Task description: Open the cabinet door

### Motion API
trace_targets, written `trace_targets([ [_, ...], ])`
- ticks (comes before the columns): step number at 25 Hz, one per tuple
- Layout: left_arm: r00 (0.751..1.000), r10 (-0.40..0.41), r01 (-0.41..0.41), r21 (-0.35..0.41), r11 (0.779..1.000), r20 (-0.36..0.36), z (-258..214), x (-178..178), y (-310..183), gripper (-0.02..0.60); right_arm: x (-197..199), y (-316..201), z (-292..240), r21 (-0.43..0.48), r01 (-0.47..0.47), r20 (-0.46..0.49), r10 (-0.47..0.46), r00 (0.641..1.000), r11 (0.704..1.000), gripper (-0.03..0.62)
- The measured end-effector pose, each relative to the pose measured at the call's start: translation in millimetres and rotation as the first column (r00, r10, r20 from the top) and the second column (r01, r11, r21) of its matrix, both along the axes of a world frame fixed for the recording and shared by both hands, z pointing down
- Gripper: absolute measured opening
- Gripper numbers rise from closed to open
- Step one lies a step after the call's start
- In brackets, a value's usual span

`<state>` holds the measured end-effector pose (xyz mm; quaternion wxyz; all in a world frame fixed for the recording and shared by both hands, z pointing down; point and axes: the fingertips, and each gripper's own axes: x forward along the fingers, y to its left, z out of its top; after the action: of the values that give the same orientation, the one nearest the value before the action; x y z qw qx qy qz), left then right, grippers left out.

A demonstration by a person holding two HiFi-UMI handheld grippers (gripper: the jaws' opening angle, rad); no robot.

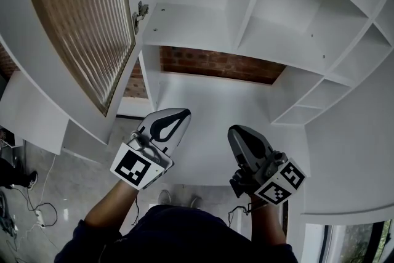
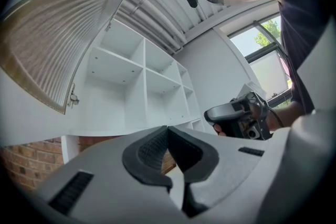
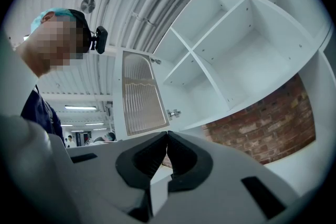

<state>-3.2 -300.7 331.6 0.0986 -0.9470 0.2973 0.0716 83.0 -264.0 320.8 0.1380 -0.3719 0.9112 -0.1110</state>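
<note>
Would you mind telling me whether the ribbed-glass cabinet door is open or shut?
Open: the door stands swung out, baring the white shelves behind.

Three views, all toward cabinet (image 1: pixel 191 26)

A red brick wall (image 1: pixel 215 64) runs behind a bare white counter (image 1: pixel 215 111). To the left, on the pale stone floor (image 1: pixel 68 191), a white cable (image 1: pixel 42 182) trails to a power strip (image 1: pixel 39 217). A window (image 2: pixel 265 63) shows green trees (image 2: pixel 266 35) outside. Overhead, grey pipes (image 3: pixel 137 0) cross a ribbed ceiling beside a round fitting (image 3: pixel 88 5), and strip lights (image 3: pixel 79 107) glow farther back.
</note>
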Motion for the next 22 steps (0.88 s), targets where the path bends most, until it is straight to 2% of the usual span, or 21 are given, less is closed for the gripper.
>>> trace_targets([
  [22, 1.000, -0.025, 0.025, 0.002, 1.000, -0.010, -7.8, 0.7, 0.8, 0.008, -5.8, 2.1, -2.2, 0.006, 0.032, 0.004, -0.032, 0.999, 0.999, 0.026],
])
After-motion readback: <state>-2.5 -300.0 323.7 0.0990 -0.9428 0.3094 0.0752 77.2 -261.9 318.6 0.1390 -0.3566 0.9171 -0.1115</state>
